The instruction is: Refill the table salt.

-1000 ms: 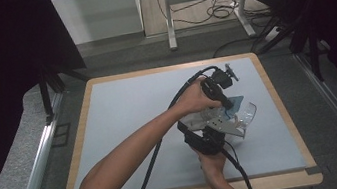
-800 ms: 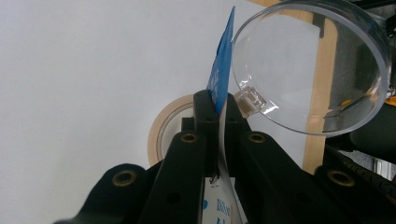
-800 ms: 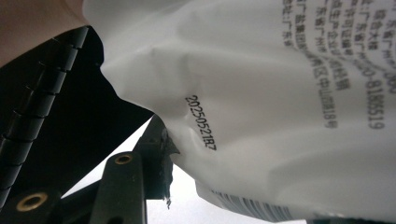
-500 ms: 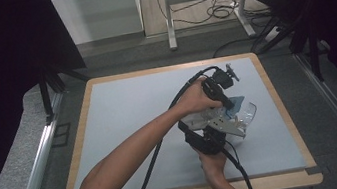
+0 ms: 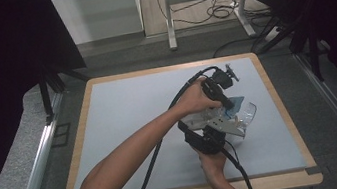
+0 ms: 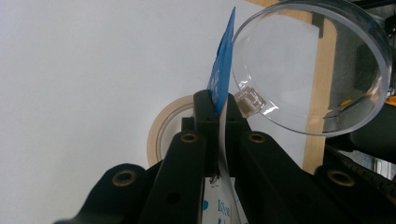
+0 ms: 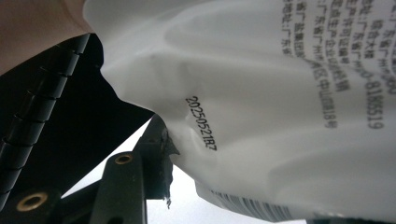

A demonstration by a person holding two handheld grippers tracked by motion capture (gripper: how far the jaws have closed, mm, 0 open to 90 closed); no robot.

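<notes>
I held a gripper in each hand over the right half of the blue-grey table mat (image 5: 125, 126). My left gripper (image 6: 218, 105) had its jaws clamped on the blue top edge of a small printed sachet (image 6: 219, 79), blue above and white below with print. My right gripper (image 7: 161, 154) was at the same sachet's white body (image 7: 280, 116), which bore a date code and a barcode; one jaw pressed into a torn corner, but I could not tell whether that gripper was closed on it. The sachet hung between the two grippers, just above a clear round dish (image 6: 317, 70) that lay partly over the mat's wooden border. A roll of tape (image 6: 161, 133) lay flat on the mat beyond my left jaws.

Risks, in my judgement: the tear could run unevenly and spill contents outside the dish; a hard pull could slip the thin edge from my left jaws; either gripper could knock the light dish.
</notes>
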